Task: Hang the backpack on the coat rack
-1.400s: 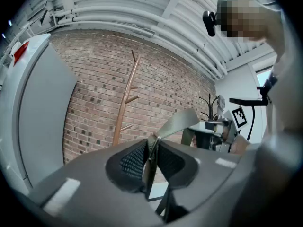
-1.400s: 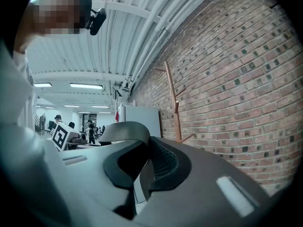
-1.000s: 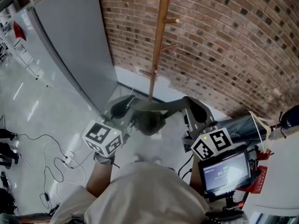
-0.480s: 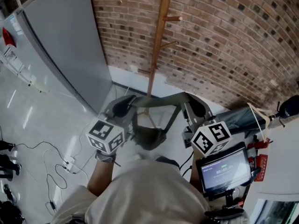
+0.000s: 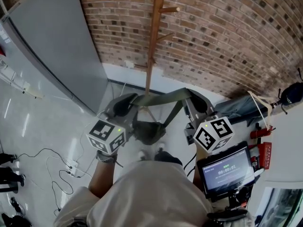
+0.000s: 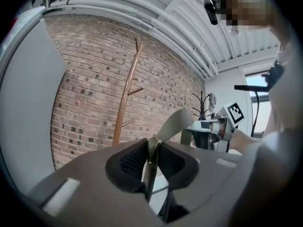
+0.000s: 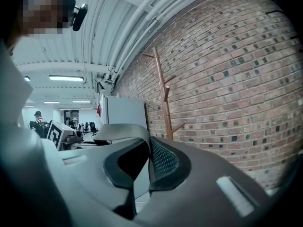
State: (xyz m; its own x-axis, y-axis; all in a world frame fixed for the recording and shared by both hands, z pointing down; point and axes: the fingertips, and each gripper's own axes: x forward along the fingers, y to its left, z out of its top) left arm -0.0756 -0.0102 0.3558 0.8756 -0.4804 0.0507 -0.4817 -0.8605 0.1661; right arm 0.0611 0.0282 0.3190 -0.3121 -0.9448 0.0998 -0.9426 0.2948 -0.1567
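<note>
One backpack (image 5: pixel 147 131), lower than before

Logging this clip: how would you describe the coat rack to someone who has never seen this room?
Start from the red brick wall that fills the far side of the head view. In front of it, just right of the tall grey cabinet, stands the coat rack. It is the only wooden thing there: one slim brown pole with short pegs angled upward.

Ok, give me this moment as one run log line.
left gripper: shut on strap | right gripper: shut on strap | backpack: hangs below strap | coat rack: ahead, bare
</note>
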